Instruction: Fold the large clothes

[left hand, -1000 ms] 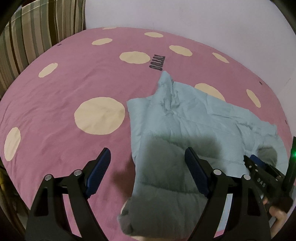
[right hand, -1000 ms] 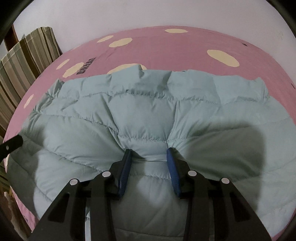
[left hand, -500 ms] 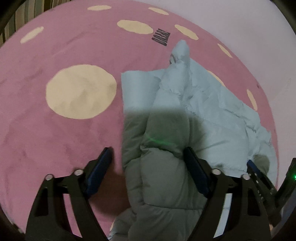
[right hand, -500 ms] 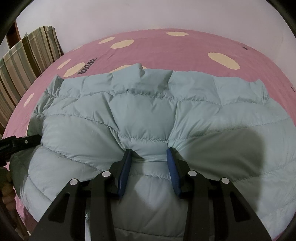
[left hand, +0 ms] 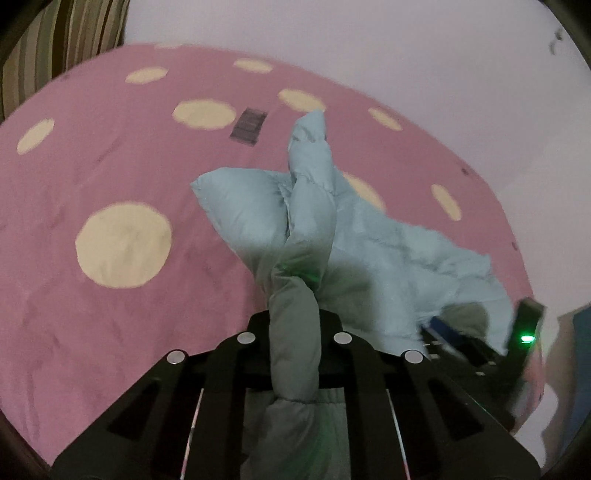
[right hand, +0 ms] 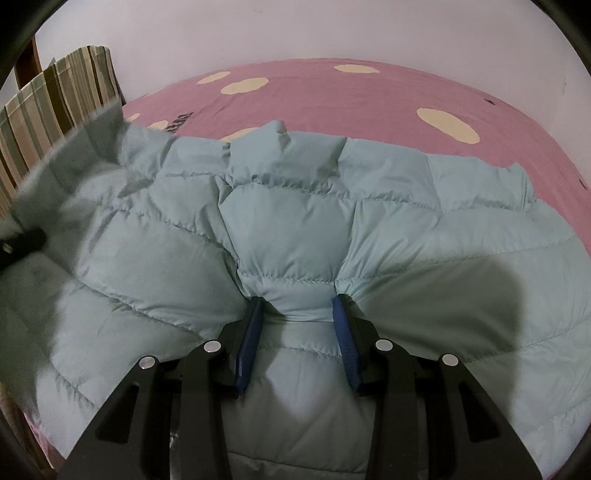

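Observation:
A pale blue quilted puffer jacket (right hand: pixel 288 229) lies on a pink bed sheet with cream dots (left hand: pixel 122 243). In the left wrist view my left gripper (left hand: pixel 293 325) is shut on a bunched edge of the jacket (left hand: pixel 310 206) and holds it lifted off the sheet. In the right wrist view my right gripper (right hand: pixel 297 306) is shut on a fold of the jacket near its front edge; blue pads (right hand: pixel 249 332) pinch the fabric. The right gripper also shows at the right of the left wrist view (left hand: pixel 476 343), with a green light.
A striped pillow (right hand: pixel 48 99) stands at the bed's back left. A pale wall (right hand: pixel 295 29) runs behind the bed. A dark printed label (left hand: pixel 248 126) marks the sheet. The bed's edge is close in front of both grippers.
My left gripper was open over the jacket's left edge; now it has shut on that edge and lifted it. The right gripper has kept its hold and stayed in place.

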`<state>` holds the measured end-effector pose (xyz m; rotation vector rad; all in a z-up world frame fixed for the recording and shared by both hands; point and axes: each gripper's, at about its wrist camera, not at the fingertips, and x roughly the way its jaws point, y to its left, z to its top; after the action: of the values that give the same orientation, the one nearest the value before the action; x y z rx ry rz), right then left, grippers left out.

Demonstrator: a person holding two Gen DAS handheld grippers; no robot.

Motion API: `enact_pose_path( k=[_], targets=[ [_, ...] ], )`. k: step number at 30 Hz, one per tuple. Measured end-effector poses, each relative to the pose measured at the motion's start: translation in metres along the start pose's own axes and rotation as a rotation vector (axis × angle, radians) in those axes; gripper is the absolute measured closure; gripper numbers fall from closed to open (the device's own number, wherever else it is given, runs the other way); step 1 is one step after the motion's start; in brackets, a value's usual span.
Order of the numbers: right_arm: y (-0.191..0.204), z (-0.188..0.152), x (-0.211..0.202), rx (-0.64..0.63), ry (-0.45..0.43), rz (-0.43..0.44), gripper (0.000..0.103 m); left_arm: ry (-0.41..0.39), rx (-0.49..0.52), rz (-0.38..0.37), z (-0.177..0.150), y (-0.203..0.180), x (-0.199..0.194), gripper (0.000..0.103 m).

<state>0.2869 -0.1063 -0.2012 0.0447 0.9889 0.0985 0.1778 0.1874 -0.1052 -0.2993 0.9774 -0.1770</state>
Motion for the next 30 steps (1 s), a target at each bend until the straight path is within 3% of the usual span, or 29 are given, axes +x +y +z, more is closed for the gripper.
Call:
enact_pose_path(
  k=[7, 14, 21, 30],
  targets=[
    [-0.019, 0.013, -0.015, 0.09, 0.005, 0.089, 0.063, -0.063, 0.099, -0.017, 0.009, -0.05, -0.036, 0.094],
    [-0.039, 0.032, -0.025, 0.15, -0.025, 0.116, 0.063, -0.086, 0.161, 0.009, 0.005, -0.086, -0.048, 0.094],
    [-0.064, 0.018, -0.041, 0.195, -0.034, 0.129, 0.063, -0.096, 0.255, 0.026, 0.003, -0.137, -0.048, 0.094],
    [-0.118, -0.002, -0.087, 0.245, -0.121, 0.091, 0.063, -0.092, 0.347, 0.047, -0.004, -0.213, -0.033, 0.094]
  ],
)
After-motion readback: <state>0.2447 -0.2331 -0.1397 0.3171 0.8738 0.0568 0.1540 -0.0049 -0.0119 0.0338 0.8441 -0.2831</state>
